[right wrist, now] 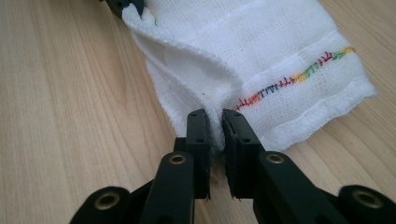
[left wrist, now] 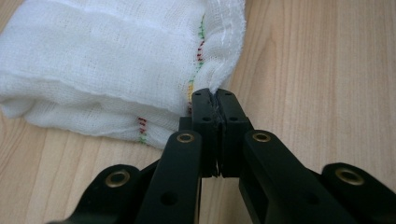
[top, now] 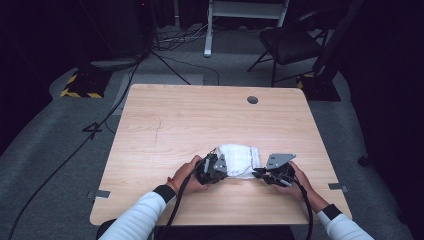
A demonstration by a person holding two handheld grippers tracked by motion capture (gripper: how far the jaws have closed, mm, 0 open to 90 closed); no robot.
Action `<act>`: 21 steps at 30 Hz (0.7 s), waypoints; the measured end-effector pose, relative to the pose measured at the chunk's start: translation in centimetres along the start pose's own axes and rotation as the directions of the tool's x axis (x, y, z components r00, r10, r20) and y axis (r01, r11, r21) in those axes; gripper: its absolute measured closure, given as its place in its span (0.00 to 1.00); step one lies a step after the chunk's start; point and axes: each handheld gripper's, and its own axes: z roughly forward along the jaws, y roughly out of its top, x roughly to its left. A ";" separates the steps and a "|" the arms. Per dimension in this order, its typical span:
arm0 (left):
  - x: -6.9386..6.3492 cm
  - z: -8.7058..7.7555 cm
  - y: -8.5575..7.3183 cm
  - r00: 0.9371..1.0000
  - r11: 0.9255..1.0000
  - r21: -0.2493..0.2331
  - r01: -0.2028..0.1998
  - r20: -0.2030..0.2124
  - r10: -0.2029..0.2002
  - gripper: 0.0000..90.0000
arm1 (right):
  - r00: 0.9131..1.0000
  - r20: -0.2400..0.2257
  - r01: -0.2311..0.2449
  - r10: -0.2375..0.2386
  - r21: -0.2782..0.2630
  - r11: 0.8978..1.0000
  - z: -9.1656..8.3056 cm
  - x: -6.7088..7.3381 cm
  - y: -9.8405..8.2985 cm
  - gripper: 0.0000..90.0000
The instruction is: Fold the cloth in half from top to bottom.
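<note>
Folded white cloth (top: 240, 160) lies on the wooden surface (top: 170, 125), near edge. Left claw (left wrist: 215, 100) clamped tight on one cloth edge. Right claw (right wrist: 215, 123) nearly closed on another edge, fabric between; pad contact probably light.

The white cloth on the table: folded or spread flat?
Folded. The white cloth lies in stacked layers with doubled hems, a compact bundle on the table.

Left claw (left wrist: 217, 100) clamped tight; right claw (right wrist: 214, 122) slightly parted, both low.
</note>
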 end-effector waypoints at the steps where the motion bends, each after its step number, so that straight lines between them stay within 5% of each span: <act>1: -0.1 -0.1 0.0 1.000 1.000 -0.001 0.013 -0.005 -0.013 0.94 | 1.000 -0.004 -0.003 0.003 -0.006 1.000 -0.2 -0.1 0.0 0.84; 10: -0.1 -1.6 0.3 0.999 0.999 -0.045 0.030 -0.030 -0.031 0.84 | 1.000 0.014 -0.019 0.019 -0.030 0.999 -1.3 -0.1 0.6 0.68; 13: -0.3 -2.2 0.2 0.998 0.997 -0.065 0.041 -0.039 -0.043 0.77 | 1.000 0.026 -0.008 0.009 -0.021 1.000 -1.6 0.0 0.9 0.55; 21: -0.6 -3.8 -0.7 0.984 0.990 -0.090 0.104 -0.136 -0.116 0.46 | 0.997 0.073 -0.031 0.031 -0.007 1.000 -2.5 0.3 0.8 0.35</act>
